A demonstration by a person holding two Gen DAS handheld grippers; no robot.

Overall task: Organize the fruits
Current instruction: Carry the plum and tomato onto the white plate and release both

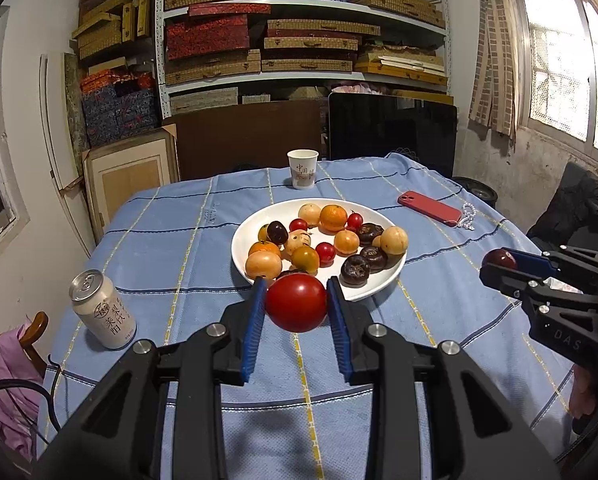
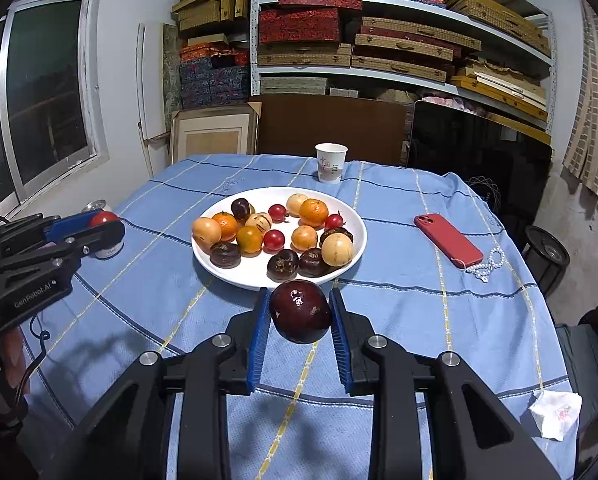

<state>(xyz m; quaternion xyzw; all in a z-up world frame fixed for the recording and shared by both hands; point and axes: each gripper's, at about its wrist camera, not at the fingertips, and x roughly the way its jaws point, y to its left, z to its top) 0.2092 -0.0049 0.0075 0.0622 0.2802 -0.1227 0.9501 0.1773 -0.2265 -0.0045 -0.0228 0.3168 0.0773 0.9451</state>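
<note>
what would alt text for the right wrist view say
The right gripper holds a dark red fruit just short of a white plate of mixed fruits on a blue checked tablecloth. At far left, the left gripper holds a red tomato.

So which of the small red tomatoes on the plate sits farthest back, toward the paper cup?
The cherry tomato at the far right of the white plate, tucked right of the large orange. The other two lie nearer the grippers.
</note>
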